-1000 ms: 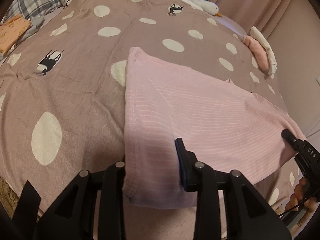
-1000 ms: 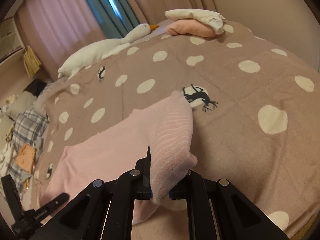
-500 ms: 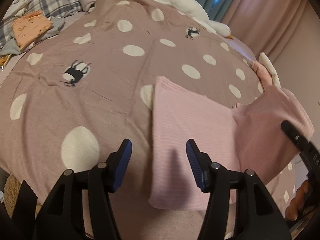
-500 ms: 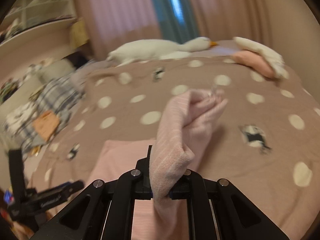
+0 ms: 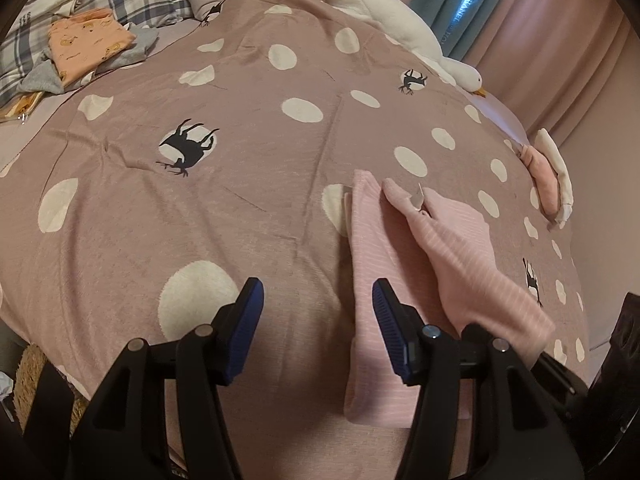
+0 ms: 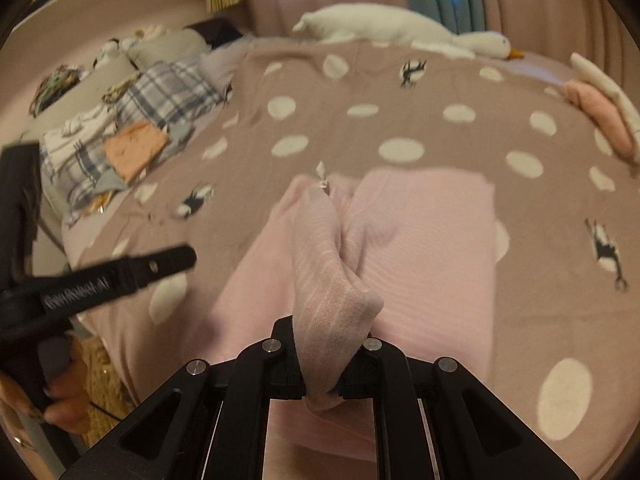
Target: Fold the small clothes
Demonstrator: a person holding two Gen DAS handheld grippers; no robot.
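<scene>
A pink striped garment (image 5: 376, 264) lies on the spotted brown bedspread (image 5: 200, 208), with one side lifted and folded over toward the left. My left gripper (image 5: 318, 326) is open and empty, hovering just above the garment's left edge. My right gripper (image 6: 326, 364) is shut on a bunched fold of the pink garment (image 6: 332, 304) and holds it above the flat part (image 6: 432, 232). A small white tag (image 6: 321, 171) shows at the far end of the fold. The left gripper (image 6: 120, 276) also shows in the right wrist view, at the left.
A folded pink and cream stack (image 5: 550, 176) sits at the bed's right edge. A white goose plush (image 5: 400, 28) lies at the far side. An orange folded garment (image 5: 86, 46) rests on plaid bedding at far left. Curtains hang behind.
My left gripper let go of the garment, opened and drew back. My right gripper carried its held edge up and over toward the left, folding the garment across itself.
</scene>
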